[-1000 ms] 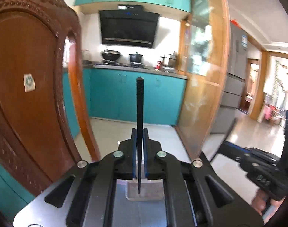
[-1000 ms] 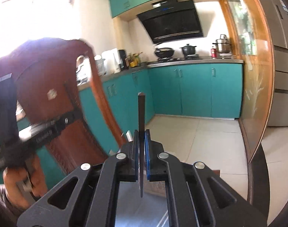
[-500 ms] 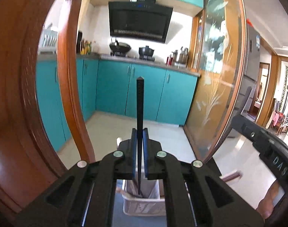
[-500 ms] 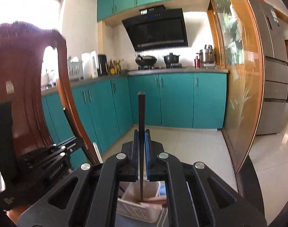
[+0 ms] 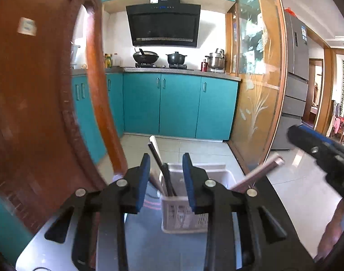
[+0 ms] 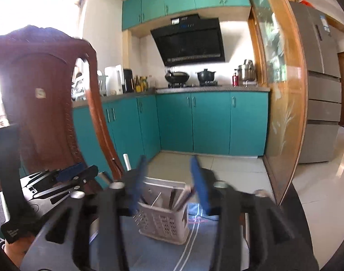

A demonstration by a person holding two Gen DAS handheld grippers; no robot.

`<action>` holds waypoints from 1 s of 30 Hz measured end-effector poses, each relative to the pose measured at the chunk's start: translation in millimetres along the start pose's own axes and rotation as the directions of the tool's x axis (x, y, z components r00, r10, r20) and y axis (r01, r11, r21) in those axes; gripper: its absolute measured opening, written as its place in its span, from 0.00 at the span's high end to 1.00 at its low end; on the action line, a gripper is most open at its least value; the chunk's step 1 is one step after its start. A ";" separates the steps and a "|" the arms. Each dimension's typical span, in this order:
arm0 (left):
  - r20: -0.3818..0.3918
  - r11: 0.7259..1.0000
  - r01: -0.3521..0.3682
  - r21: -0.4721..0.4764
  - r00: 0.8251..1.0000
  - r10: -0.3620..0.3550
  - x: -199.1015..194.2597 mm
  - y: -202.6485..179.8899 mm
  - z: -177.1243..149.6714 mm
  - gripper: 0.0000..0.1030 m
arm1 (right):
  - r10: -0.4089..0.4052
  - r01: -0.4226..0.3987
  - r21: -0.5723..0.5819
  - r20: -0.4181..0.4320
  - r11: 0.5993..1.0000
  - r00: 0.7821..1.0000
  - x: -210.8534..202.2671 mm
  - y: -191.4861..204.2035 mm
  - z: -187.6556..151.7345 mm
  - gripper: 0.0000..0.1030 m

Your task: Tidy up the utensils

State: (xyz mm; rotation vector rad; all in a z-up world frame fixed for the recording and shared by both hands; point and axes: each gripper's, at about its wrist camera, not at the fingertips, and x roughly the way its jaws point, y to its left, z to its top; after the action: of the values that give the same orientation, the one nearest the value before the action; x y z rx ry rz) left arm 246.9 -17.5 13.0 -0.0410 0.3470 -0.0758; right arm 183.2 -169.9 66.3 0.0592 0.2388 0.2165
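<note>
Left claw (image 5: pixel 164 171): jaws are seen parted and opening, blue pads bare; nothing is gripped. A dark chopstick (image 5: pixel 166 176) is seen in the gap between the pads, leaning left, its lower end inside the utensil basket (image 5: pixel 185 216) just beyond the claw.

Right claw (image 6: pixel 169 178): jaws are seen spread wider and opening; nothing is clamped. The basket is framed between its fingers, slightly farther.

Basket: white perforated plastic, rectangular, set on a blue-grey cloth (image 6: pixel 194 248) over the tabletop. Contents: several slim dark sticks, a white-handled piece (image 5: pixel 154 145), and a pinkish handle (image 5: pixel 257 174) leaning right.

A carved wooden chair back (image 5: pixel 36 113) is noted at left.
</note>
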 end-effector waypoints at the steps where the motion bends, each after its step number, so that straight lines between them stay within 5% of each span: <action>1: 0.001 1.000 -0.001 -0.001 1.000 0.001 -11.1 0.6 -3.5 0.64 | -0.005 0.005 0.007 0.014 1.000 1.000 -16.1 0.3 -4.5 0.35; 7: 0.024 1.000 -0.007 0.000 1.000 0.007 -90.0 7.1 -35.2 0.37 | -0.040 0.040 -0.005 0.027 0.999 0.999 -83.4 5.7 -38.0 0.06; 13: 0.016 0.999 -0.034 -0.016 0.999 0.034 -154.6 15.9 -80.9 0.06 | -0.081 0.081 -0.002 0.024 0.997 0.996 -129.4 14.6 -72.7 0.03; 19: 0.036 0.984 -0.131 0.124 0.991 0.127 -202.6 13.5 -100.8 0.04 | -0.111 0.112 0.023 -0.018 0.993 0.994 -150.0 38.2 -82.2 0.03; 30: 0.107 0.986 -0.141 0.091 0.986 0.131 -261.5 19.5 -92.5 0.04 | -0.130 0.133 -0.100 0.041 0.986 0.991 -189.7 73.1 -89.7 0.03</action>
State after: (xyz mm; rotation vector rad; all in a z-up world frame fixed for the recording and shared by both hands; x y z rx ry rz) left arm -28.6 20.7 13.5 0.0758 0.2443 0.0447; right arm -33.3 -137.3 28.7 -0.0548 0.1964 0.0959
